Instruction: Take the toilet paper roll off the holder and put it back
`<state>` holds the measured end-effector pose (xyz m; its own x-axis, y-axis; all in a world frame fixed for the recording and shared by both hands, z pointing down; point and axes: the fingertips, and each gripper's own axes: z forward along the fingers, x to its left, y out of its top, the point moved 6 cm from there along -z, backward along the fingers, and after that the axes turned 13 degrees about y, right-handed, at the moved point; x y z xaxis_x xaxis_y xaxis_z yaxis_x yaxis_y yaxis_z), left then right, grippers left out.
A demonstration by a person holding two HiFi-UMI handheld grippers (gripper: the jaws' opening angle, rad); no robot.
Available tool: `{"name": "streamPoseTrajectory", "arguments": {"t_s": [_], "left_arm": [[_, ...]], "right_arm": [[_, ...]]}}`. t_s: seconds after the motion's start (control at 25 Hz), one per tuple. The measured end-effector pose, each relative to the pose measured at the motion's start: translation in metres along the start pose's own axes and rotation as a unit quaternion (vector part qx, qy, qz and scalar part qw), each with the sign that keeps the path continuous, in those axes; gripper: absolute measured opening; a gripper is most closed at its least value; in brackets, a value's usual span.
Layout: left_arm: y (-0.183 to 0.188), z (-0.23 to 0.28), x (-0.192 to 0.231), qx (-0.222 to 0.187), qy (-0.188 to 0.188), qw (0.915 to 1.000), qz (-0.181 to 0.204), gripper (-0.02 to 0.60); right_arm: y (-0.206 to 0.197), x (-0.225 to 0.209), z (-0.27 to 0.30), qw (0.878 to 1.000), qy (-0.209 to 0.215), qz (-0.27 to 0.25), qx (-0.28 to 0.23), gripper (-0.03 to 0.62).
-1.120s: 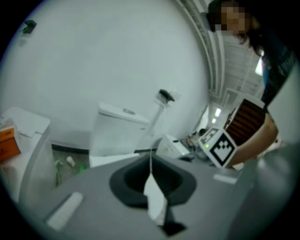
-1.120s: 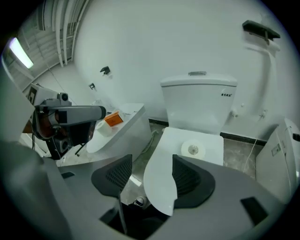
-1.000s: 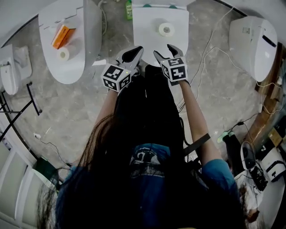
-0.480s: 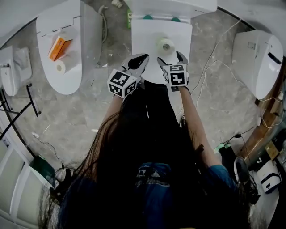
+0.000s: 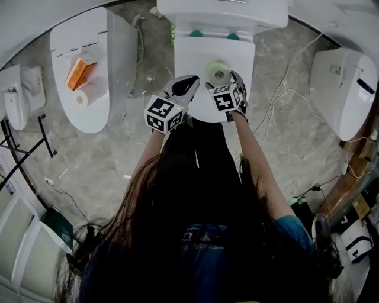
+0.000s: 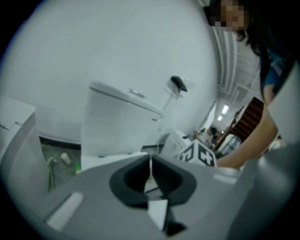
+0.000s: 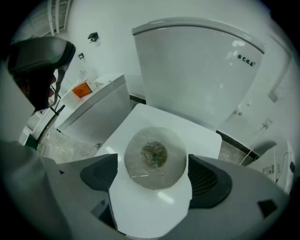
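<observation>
A plastic-wrapped toilet paper roll (image 5: 219, 73) stands on end on the closed white toilet lid (image 5: 192, 56). In the right gripper view the roll (image 7: 154, 157) sits between the two dark pads (image 7: 101, 172) with a thin gap on each side. My right gripper (image 5: 224, 81) is around it, and its jaws are opening. My left gripper (image 5: 188, 83) hovers over the lid's left front edge, left of the roll, holding nothing. In the left gripper view its jaws (image 6: 150, 174) meet in a closed line. No roll holder shows in any view.
The toilet tank (image 5: 222, 12) rises behind the lid. A second toilet (image 5: 112, 53) at the left carries an orange box (image 5: 81, 65) and another roll (image 5: 82, 97). A third toilet (image 5: 343, 74) stands at the right. Cables (image 5: 283, 77) trail over the marble floor.
Both grippers have moved forward over the lid. The right gripper's jaws have spread and now straddle the roll. The left gripper has stayed shut beside it.
</observation>
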<state>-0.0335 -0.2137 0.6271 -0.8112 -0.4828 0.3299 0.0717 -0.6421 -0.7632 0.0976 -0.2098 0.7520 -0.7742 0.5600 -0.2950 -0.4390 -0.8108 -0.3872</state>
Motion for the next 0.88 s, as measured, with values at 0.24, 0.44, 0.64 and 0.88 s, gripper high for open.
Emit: {"name": "streamPoseTrajectory", "arguments": {"t_s": [0.24, 0.44, 0.64, 0.88], "left_arm": [[-0.004, 0.002, -0.002, 0.007, 0.005, 0.9999, -0.009, 0.000], [-0.012, 0.000, -0.005, 0.016, 0.005, 0.9998, -0.014, 0.000], [-0.015, -0.003, -0.003, 0.018, 0.009, 0.9996, -0.021, 0.000], [-0.012, -0.007, 0.000, 0.019, 0.017, 0.9994, -0.024, 0.000]], "right_arm": [[0.002, -0.009, 0.011, 0.999, 0.003, -0.027, 0.025, 0.440], [0.009, -0.009, 0.022, 0.999, 0.009, -0.035, 0.027, 0.440], [0.008, -0.011, 0.024, 0.999, 0.014, -0.033, 0.032, 0.439], [0.013, -0.014, 0.006, 0.999, 0.029, 0.010, 0.008, 0.439]]}}
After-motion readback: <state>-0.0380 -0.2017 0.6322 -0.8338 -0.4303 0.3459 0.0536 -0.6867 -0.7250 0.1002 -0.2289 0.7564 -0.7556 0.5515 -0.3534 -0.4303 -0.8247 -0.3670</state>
